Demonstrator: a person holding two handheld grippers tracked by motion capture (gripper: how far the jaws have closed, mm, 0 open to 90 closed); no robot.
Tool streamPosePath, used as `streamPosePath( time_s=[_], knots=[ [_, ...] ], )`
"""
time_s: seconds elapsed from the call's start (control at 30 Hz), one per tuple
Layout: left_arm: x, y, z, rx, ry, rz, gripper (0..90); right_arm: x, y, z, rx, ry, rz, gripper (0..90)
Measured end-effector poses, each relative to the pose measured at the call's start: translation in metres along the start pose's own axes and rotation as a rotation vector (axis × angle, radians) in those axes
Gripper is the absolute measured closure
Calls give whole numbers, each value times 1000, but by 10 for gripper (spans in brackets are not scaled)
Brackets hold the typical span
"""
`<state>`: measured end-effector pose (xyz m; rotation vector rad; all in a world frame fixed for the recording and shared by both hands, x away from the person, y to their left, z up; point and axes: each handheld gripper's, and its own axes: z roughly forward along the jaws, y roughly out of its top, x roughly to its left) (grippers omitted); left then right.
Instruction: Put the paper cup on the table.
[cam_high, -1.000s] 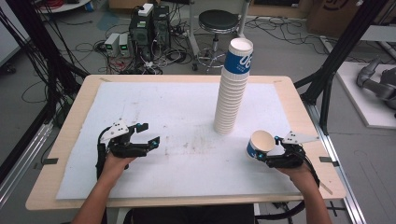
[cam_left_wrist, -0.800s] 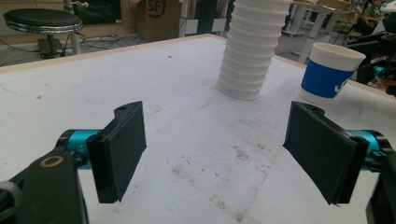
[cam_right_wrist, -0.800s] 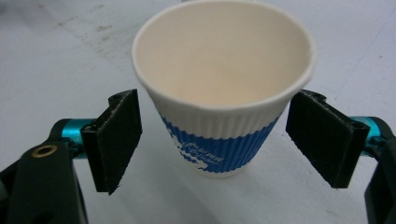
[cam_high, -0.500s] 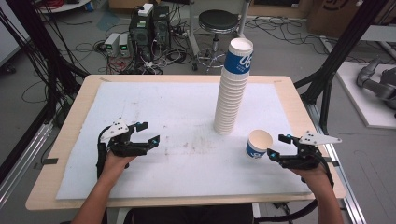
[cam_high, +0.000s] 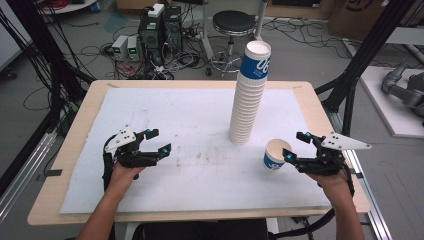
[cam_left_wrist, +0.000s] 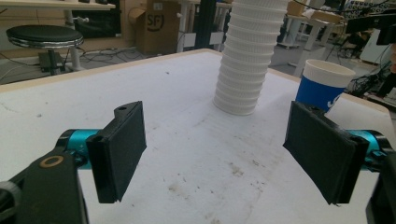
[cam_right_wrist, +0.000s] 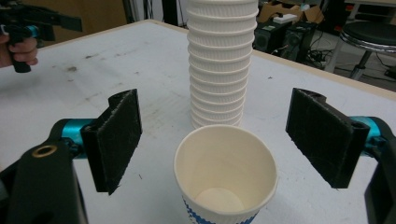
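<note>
A single paper cup (cam_high: 274, 153) stands upright on the white surface (cam_high: 190, 115), blue-banded with a white rim, just in front of a tall stack of cups (cam_high: 248, 95) and apart from it. The right tool (cam_high: 293, 148) sits just beside the cup on its right, jaws spread wide and not touching it. In the right gripper view the cup (cam_right_wrist: 225, 173) stands between and ahead of the two black pads (cam_right_wrist: 116, 140), with clear gaps either side; its inside is empty and pale. The stack (cam_right_wrist: 220, 60) rises directly behind it and runs out of the top of that view, so its top is cut off there.

The left tool (cam_high: 156, 142) rests well apart at the left of the surface, also spread open with nothing between its pads. In the left gripper view the stack (cam_left_wrist: 247, 56) and the single cup (cam_left_wrist: 323, 86) stand ahead and to the right, with open surface between them and the tool.

The white surface carries faint brown smudges (cam_high: 207, 155) near its middle. Beyond the far edge stand a round black stool (cam_high: 233, 22), dark computer cases (cam_high: 160, 25) and tangled cables on the floor. Black frame posts (cam_high: 365, 55) rise at the right. The lettering on the cups is partly turned away and cannot be read in full.
</note>
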<state>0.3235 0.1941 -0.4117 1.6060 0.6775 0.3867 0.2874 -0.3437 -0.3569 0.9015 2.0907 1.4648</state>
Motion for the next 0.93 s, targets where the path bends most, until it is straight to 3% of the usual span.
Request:
streamPosePath(
  time_s=[0.37,0.93],
  knots=[
    [-3,0,-3,3,-5,6,205,1,0,3,1,-3,23,188],
    [-3,0,-4,-1,-1,4,205,1,2,3,-11,-15,11,188]
  ],
)
